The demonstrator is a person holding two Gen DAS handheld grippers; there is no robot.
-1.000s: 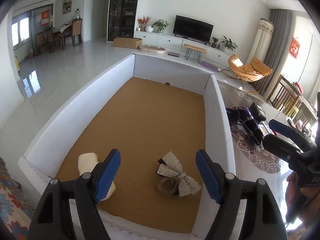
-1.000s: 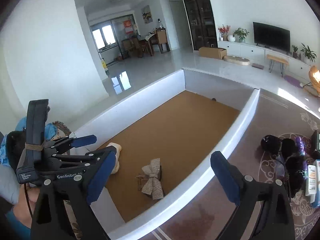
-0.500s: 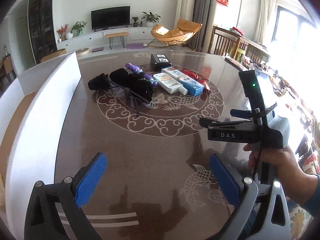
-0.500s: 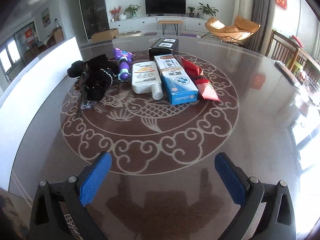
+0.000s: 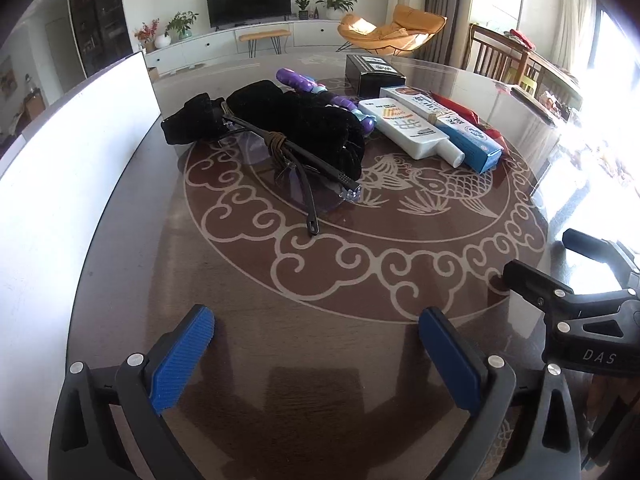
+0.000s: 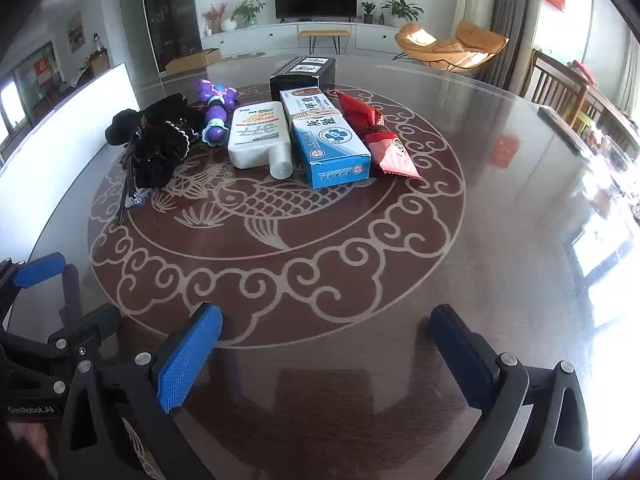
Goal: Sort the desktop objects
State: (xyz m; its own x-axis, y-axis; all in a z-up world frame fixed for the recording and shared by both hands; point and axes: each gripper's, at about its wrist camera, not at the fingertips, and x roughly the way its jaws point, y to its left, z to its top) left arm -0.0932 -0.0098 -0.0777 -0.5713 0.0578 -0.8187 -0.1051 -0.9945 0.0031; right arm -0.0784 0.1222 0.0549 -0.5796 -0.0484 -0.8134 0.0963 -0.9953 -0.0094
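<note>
Two handheld grippers are held low over a round brown table (image 6: 500,208) patterned with a fish and cloud scrolls, with a white-walled box (image 5: 60,184) standing at its left edge, presumably the destination for sorted items. Both the left gripper (image 5: 316,354) and the right gripper (image 6: 326,350) are seen with jaws spread wide and nothing between them, and both are well apart from the objects. The unsorted things are clustered at the table's centre, touching or overlapping. A black fabric bundle (image 5: 304,120) is draped at the left of the cluster, with a pair of glasses (image 5: 296,160) resting against its near side. To its right are laid side by side a white bottle (image 6: 260,136), a blue-and-white carton (image 6: 328,140) and a red packet (image 6: 380,136), all pointing toward the cameras. A black box (image 6: 302,72) is set behind them, and a purple toy (image 6: 216,112) is wedged between bundle and bottle. The wide-open jaws are judged to be readied for a first pick.
</note>
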